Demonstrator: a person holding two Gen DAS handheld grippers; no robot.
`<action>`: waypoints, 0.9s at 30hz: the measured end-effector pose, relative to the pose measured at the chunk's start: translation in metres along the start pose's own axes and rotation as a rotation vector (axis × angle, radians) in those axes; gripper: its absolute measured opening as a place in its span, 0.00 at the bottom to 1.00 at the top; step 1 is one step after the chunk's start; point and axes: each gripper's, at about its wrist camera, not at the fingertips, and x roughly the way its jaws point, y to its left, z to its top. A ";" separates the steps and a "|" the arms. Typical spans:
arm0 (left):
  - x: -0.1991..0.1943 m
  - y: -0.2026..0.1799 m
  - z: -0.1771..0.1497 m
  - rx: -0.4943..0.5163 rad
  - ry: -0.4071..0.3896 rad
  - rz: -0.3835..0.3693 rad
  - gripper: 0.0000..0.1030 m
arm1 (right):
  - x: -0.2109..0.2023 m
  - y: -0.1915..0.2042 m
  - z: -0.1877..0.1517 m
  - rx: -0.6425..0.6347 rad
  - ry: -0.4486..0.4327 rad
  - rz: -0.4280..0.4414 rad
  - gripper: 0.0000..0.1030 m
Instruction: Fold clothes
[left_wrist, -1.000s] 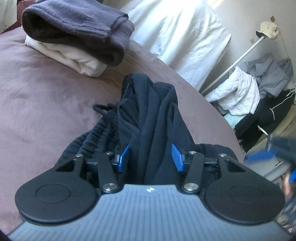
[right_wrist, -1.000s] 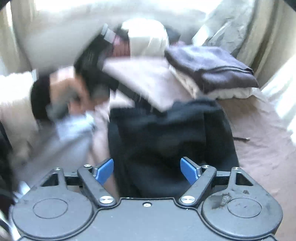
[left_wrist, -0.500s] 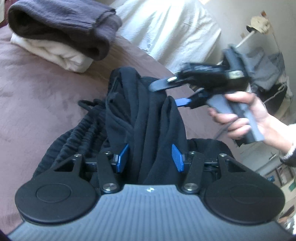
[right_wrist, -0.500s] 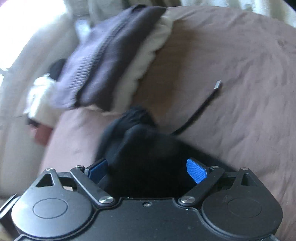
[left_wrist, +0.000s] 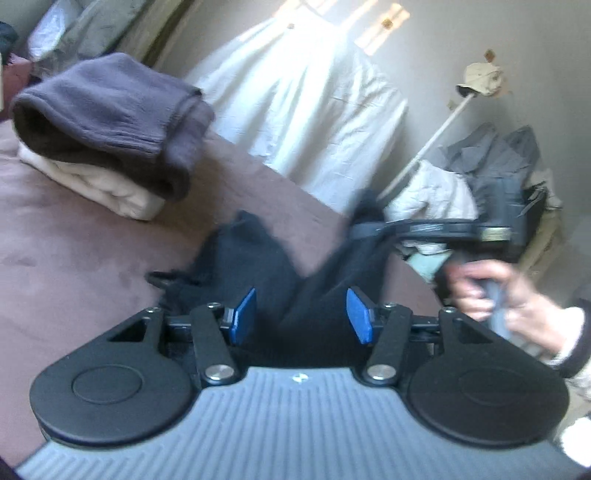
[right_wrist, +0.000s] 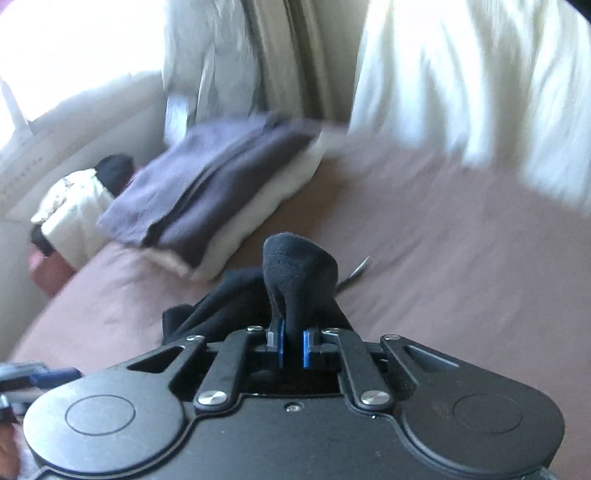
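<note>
- Right gripper: blue pads nearly together, pinching a fold of the black garment, which bulges up just beyond the tips.
- Left gripper: pads wide apart, with black cloth lying between them; whether either pad touches it is unclear.
- Garment lies bunched on the brown bed, low centre in both views.
- Folded stack, grey over white, sits on the bed at 10 o'clock from the garment.
- In the left view the right hand holds its tool at 3 o'clock, lifting a garment edge.
</note>
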 end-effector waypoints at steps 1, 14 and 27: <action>0.000 0.000 0.000 -0.018 -0.006 0.051 0.52 | -0.014 -0.007 0.003 -0.015 -0.043 -0.034 0.09; 0.040 -0.041 -0.018 0.147 0.049 0.170 0.56 | -0.229 -0.135 -0.005 -0.025 -0.370 -0.598 0.08; 0.213 -0.111 0.028 0.704 0.226 0.328 0.82 | -0.289 -0.312 -0.050 0.194 -0.306 -0.954 0.08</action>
